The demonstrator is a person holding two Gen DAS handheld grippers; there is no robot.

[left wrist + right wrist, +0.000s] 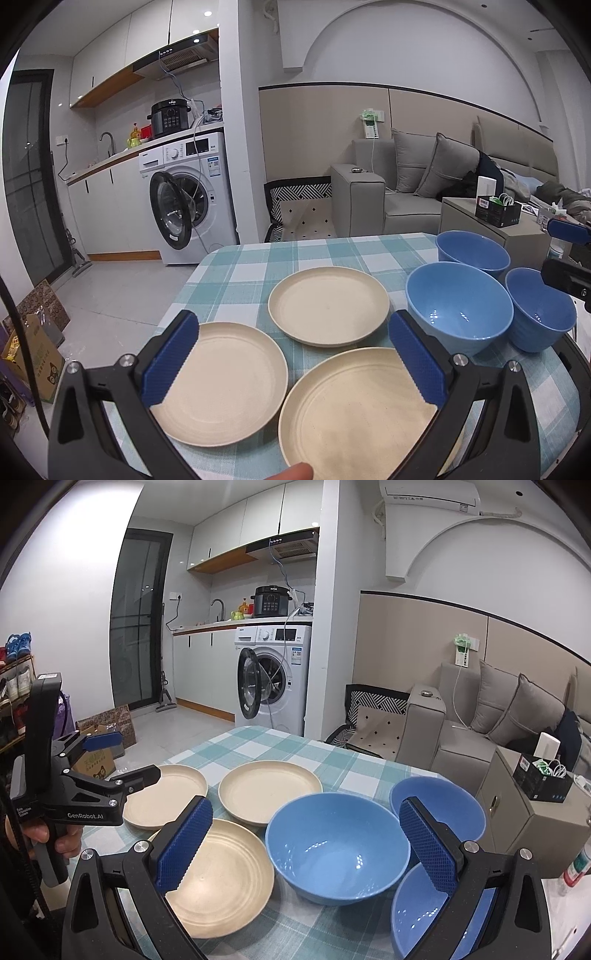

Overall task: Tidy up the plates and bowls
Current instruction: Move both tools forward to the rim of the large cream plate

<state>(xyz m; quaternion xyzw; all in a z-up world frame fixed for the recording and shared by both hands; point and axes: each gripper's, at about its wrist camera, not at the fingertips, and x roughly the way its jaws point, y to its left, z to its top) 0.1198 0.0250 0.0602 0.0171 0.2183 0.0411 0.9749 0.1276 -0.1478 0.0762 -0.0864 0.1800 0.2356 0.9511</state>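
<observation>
**Both tools spread above the plates and bowls**

The left tool (293, 354) hovers low over the counter (236, 269), jaws wide apart and holding nothing; its blue pads (173, 358) straddle two cream plates. A fingertip (295, 472) of the holding hand shows at the bottom edge. The nearest plate (351, 413) lies under the right pad, the left plate (221, 380) under the left pad; the two sit just beside each other. The far plate (328, 304) lies beyond and between the pads.

The right tool (304, 843) is likewise spread and empty, tilted slightly down. Between its fingers sits the large blue bowl (336, 853). A second blue bowl (417, 915) lies partly behind the right pad, at the counter's near right; a third blue bowl (454, 805) stands behind it. The bowls sit close together, right of the plates.

In the right wrist view the left tool's body reads "GenRobot.AI", gripped by a hand (55, 838).

Beyond the checked cloth stand a washing machine (273, 672) with its door open and a black cooker (271, 602) on the kitchen worktop; its label is too small to read.
</observation>
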